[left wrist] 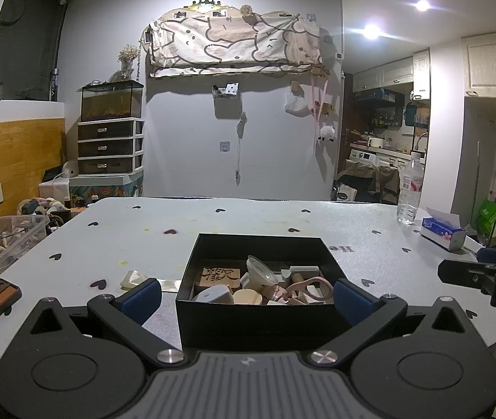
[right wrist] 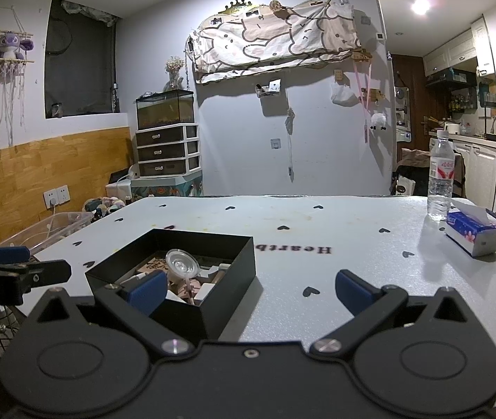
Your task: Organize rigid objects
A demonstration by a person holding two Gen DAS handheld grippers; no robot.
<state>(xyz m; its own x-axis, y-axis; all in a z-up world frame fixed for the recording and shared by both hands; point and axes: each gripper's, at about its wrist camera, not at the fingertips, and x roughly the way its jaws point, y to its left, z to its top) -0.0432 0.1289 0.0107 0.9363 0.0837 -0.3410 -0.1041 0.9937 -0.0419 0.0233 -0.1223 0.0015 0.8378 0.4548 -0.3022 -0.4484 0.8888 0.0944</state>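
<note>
Now, box (left wrist: 262,317): stiff, light; I'd take a wall.
Shell (left wrist: 135,278): probably brittle, on the bench (left wrist: 248,216).
Left gripper (left wrist: 246,296), right gripper (right wrist: 248,289): both spread, empty.

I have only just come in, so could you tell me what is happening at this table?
A person is tidying small rigid objects into a black box on the table. Both hand-held grippers are open and empty: the left hand-held gripper hangs over the box's near edge, and the right hand-held gripper is beside the box. The box already holds a carved wooden block, a clear funnel-shaped piece and other bits. A pale piece lies outside, left of the box.
</note>
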